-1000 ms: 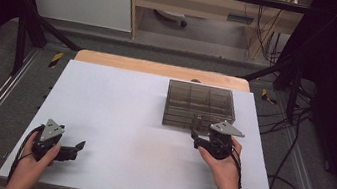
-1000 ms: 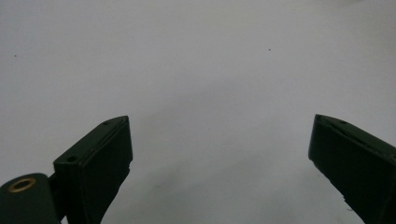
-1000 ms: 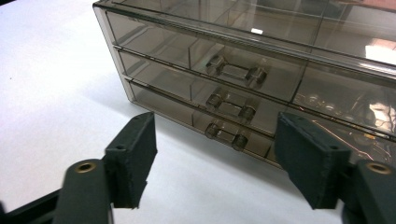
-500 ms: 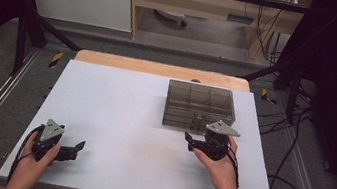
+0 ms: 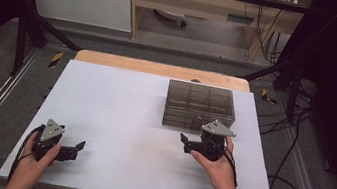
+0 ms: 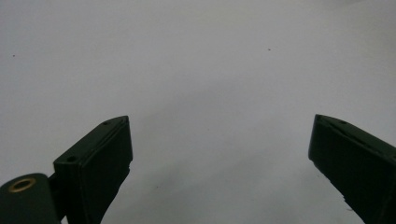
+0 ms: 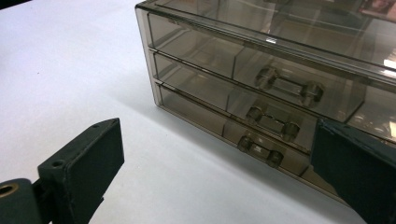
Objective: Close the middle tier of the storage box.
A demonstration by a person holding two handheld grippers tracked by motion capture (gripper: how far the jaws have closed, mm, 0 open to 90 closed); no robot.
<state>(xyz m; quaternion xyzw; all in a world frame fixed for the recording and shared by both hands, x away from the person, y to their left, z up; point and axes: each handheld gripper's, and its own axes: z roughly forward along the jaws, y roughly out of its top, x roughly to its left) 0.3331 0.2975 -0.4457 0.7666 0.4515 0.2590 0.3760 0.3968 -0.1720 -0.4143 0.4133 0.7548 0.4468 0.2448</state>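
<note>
Drawer box [image 5: 199,106] of smoky clear plastic stands near the worktop's [image 5: 128,114] far right corner, three drawers shut. Just before its near side, the right gripper [image 5: 185,144] has jaws that have just been opening, now wide with nothing between them. Near the worktop's near left corner, the left gripper [image 5: 78,148] also gapes empty.

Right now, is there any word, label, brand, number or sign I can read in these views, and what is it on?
None can be read.
Drawer box: smoked clear plastic, no lettering visible.
Table: plain white top, unmarked.
Yellow-black striped marks on the frame: hazard stripes, no words.
</note>
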